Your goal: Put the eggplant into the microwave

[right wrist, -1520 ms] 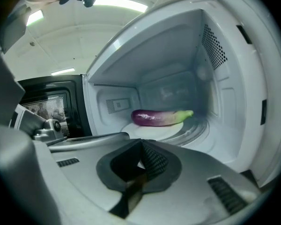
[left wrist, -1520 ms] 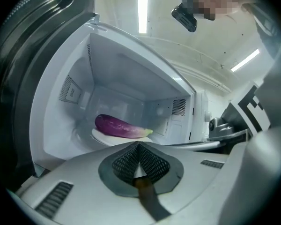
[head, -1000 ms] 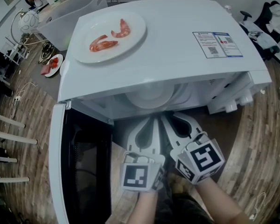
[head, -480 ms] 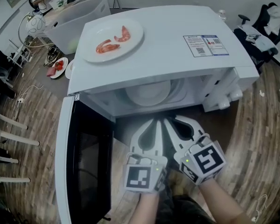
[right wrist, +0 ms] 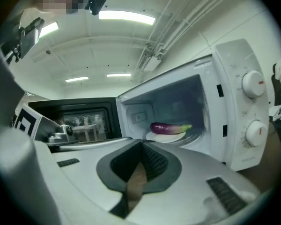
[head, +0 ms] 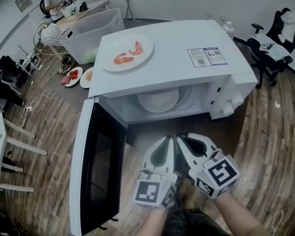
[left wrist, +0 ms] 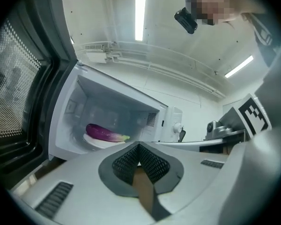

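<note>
The purple eggplant (left wrist: 105, 133) (right wrist: 168, 127) lies on a white plate (right wrist: 166, 136) (head: 158, 101) inside the white microwave (head: 177, 48). Its door (head: 96, 176) hangs wide open to the left. In the head view the eggplant is hidden under the microwave's top. My left gripper (head: 170, 138) (left wrist: 138, 145) and right gripper (head: 180, 137) (right wrist: 141, 143) hover side by side in front of the opening, a short way back from it. Both point at the cavity. Both are shut with nothing between the jaws.
A plate with shrimp (head: 127, 52) sits on top of the microwave. Two control knobs (right wrist: 253, 83) are at the microwave's right front. A clear plastic bin (head: 91, 31) and small food plates (head: 73, 75) lie beyond the left side. A chair (head: 273, 48) stands at the right.
Both grippers have drawn back together from the microwave opening, staying shut. The microwave now sits farther up in the head view, with more of the open door showing.
</note>
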